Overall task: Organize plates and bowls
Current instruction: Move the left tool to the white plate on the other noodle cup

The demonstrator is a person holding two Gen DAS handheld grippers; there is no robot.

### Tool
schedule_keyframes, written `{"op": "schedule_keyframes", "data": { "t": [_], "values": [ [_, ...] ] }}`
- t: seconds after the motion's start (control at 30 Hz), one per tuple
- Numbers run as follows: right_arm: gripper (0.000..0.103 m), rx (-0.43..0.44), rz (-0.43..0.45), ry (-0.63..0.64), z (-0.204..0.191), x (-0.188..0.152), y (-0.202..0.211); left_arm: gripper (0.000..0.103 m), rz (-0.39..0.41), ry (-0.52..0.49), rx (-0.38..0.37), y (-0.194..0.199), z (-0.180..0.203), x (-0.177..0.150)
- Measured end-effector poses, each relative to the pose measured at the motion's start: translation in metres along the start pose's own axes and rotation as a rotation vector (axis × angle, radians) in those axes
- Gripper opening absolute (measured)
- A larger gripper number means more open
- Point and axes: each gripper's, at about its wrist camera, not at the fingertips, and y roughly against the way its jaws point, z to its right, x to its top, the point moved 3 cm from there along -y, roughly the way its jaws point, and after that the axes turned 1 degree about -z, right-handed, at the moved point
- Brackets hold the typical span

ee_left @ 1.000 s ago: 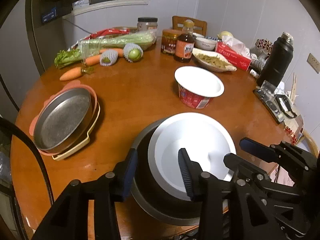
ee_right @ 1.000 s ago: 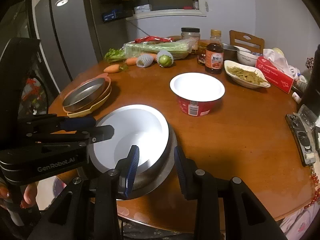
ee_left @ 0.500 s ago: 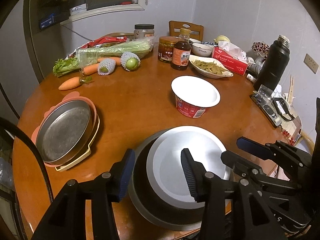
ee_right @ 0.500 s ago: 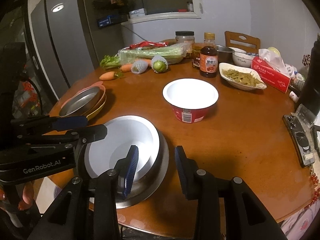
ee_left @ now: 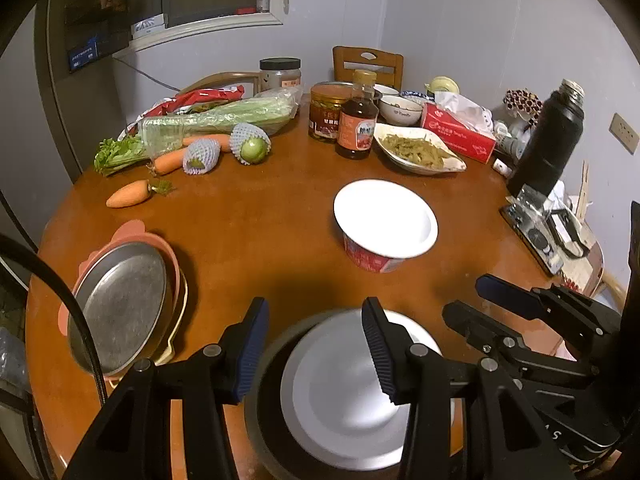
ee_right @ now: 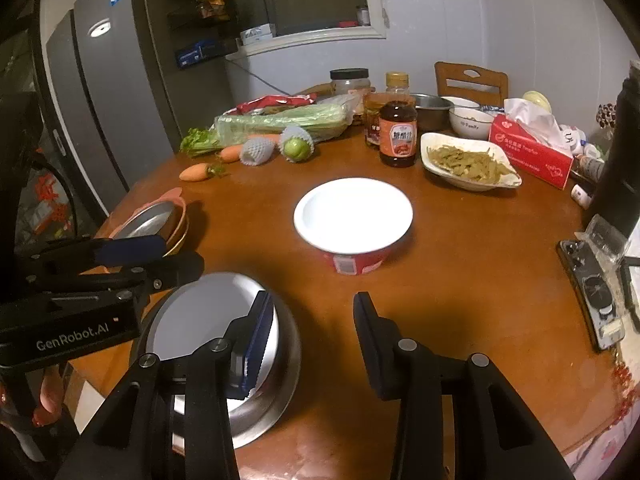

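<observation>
1. The landmark is the round brown wooden table [ee_left: 256,236], which carries everything.
2. At the near edge of the table stands a wide grey metal bowl [ee_left: 266,412] with a white round plate [ee_left: 340,396] lying inside it.
3. The left gripper [ee_left: 316,354] hangs over this bowl. Its jaws are spread and empty; the bowl's left rim shows between them, but the pads do not press on it.
4. The right gripper [ee_right: 312,340] hangs over the near edge of the table, at the right rim of the same bowl. Its jaws are opening and nothing is pinched between them; the left pad is in front of the plate, and I cannot tell if it touches.
5. At the middle of the table stands a red paper bowl with a white inside [ee_left: 384,226], upright and apart from both grippers.
6. At the left edge of the table lies a stack: a shallow steel pan [ee_left: 118,304] on a pink dish with ears [ee_left: 166,248], with a cream dish [ee_left: 182,304] under them.
7. At the far side of the table are carrots [ee_left: 128,194], celery in plastic [ee_left: 216,118], a dark sauce bottle [ee_left: 357,120] and a white dish of green vegetables [ee_left: 416,152].
</observation>
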Motion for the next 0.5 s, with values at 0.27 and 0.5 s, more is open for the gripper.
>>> {"op": "schedule_keyframes", "data": {
  "t": [0.27,0.5],
  "values": [
    [0.045,-0.013,0.000,-0.015,0.013,0.022,-0.005,0.048,-0.002,-0.007,-0.007,-0.007,0.002,0.024],
    [0.049,-0.032,0.002,-0.038,0.028,0.040,-0.011,0.048,-0.017,-0.007,-0.005,-0.021,0.003,0.044]
  ]
}}
